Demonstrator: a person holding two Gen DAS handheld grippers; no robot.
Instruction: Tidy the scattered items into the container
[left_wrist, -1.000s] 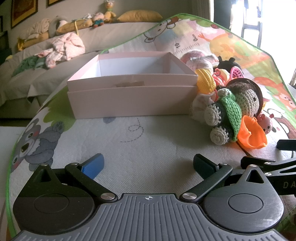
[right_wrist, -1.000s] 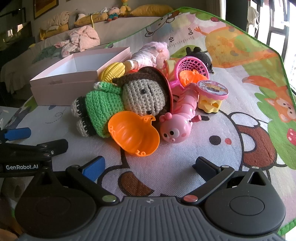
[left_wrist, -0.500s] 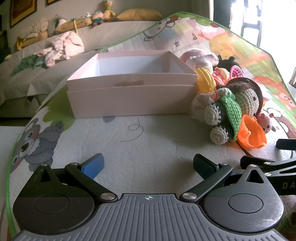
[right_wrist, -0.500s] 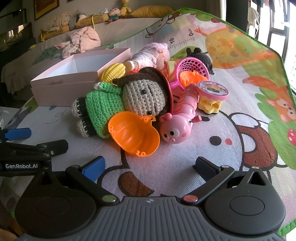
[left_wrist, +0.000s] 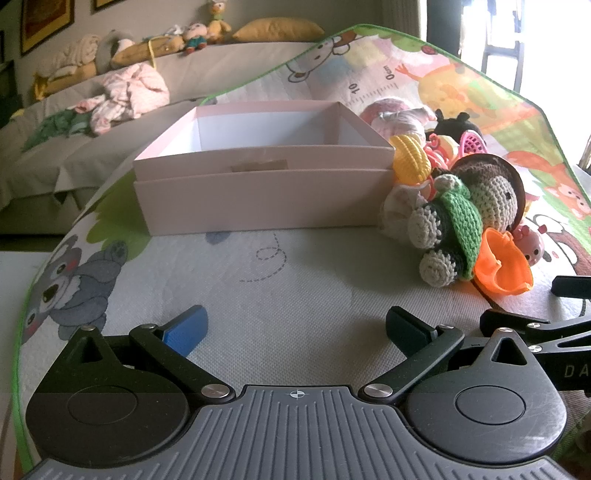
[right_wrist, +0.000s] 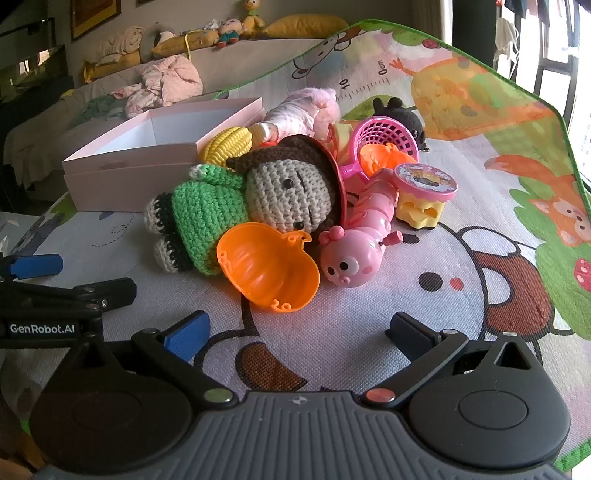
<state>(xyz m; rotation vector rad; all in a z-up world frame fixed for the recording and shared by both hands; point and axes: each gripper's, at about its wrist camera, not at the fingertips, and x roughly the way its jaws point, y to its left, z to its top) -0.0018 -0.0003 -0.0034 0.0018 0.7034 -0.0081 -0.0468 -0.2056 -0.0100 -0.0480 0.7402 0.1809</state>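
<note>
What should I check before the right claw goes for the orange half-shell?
1. Right claw open, nothing held: ok.
2. Left claw open, nothing held: ok.
3. Orange half-shell nearest toy, mat bare before it: ok.
4. Shell free of crochet doll: not ok, it leans against it.
5. Pink box open: ok.
6. Box floor bare: cannot tell, front wall hides it.

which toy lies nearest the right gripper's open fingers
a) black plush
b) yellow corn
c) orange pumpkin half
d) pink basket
c: the orange pumpkin half lies on the mat just ahead of the open right gripper, in front of the crochet doll; the other toys sit farther back.
</note>
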